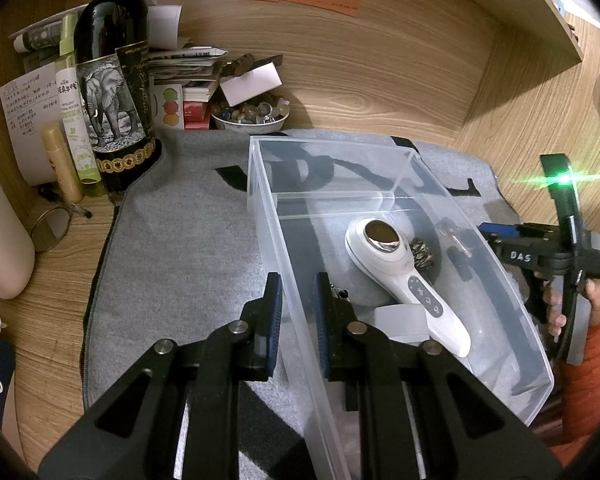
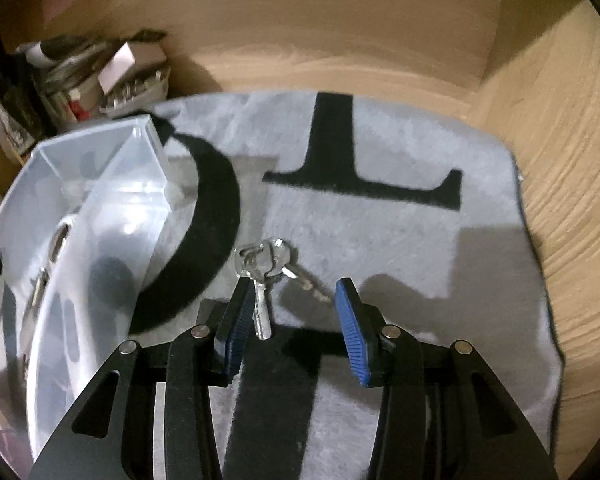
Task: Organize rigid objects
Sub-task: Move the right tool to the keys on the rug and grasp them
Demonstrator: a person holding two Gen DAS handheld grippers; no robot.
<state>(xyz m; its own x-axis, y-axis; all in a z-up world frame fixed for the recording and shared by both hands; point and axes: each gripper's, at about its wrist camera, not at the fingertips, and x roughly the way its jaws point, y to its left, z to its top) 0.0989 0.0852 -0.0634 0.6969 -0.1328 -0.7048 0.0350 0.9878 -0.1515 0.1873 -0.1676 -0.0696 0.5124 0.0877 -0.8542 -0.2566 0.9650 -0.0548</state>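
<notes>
A clear plastic box [image 1: 268, 200] stands on a grey mat [image 1: 180, 240]. Inside lie a white handheld device [image 1: 404, 272], a small patterned object [image 1: 422, 254] and a translucent cap [image 1: 400, 320]. My left gripper [image 1: 298, 312] straddles the box's left wall, one pad on each side, nearly closed on it. A bunch of silver keys [image 2: 266, 268] lies on the mat right of the box [image 2: 100, 184]. My right gripper [image 2: 292, 320] is open just above the keys, which lie between its pads. It also shows in the left wrist view [image 1: 496, 236], beside the box's right wall.
A dark wine bottle [image 1: 116, 92], a spray bottle [image 1: 74, 112], a tube [image 1: 62, 164], stacked papers and a bowl of stones [image 1: 250, 116] crowd the back left corner. Wooden walls enclose the desk at the back and right. A shelf [image 1: 540, 4] hangs above right.
</notes>
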